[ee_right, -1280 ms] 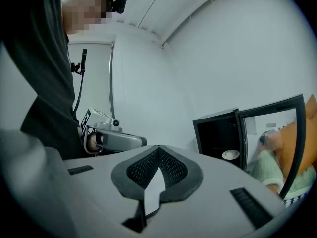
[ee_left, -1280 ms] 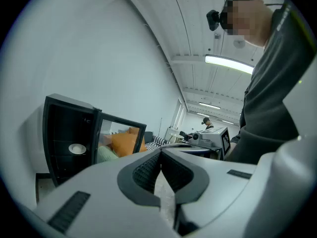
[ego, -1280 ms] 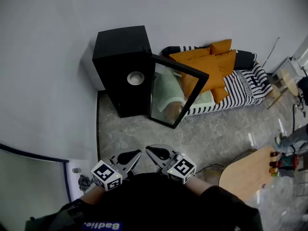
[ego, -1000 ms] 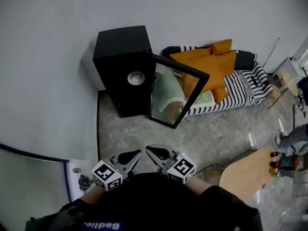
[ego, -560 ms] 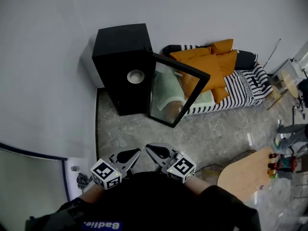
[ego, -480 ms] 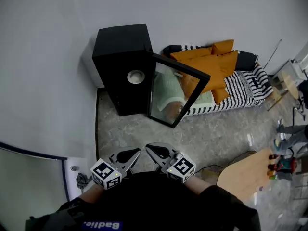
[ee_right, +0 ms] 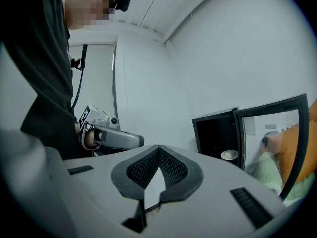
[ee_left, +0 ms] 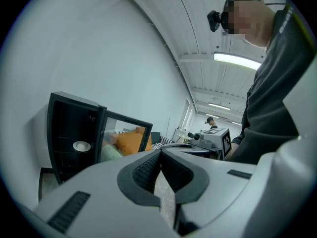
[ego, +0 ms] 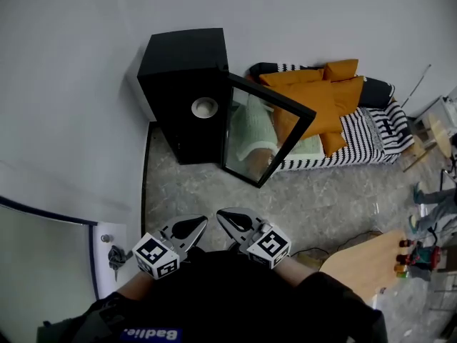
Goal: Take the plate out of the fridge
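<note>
A small black fridge [ego: 182, 84] stands on the floor against the white wall, its glass door [ego: 260, 136] swung open to the right. Inside on a shelf sits a white plate [ego: 204, 107], also seen as the plate [ee_left: 81, 146] and the plate [ee_right: 229, 155]. My left gripper [ego: 194, 225] and right gripper [ego: 230, 217] are held side by side close to my body, well short of the fridge. Both are shut with nothing between the jaws, the tips meeting at the left gripper [ee_left: 159, 155] and the right gripper [ee_right: 159, 150].
A striped sofa [ego: 360, 131] with orange cushions [ego: 325, 98] lies right of the fridge. A wooden table [ego: 364, 263] with small bottles [ego: 414, 256] is at the lower right. A white door with a handle and keys [ego: 114, 252] is at the lower left. Marbled floor [ego: 300, 199] lies between me and the fridge.
The view has shifted slightly, with the fridge now a bit higher and to the right. Both grippers stay shut, side by side near my body.
</note>
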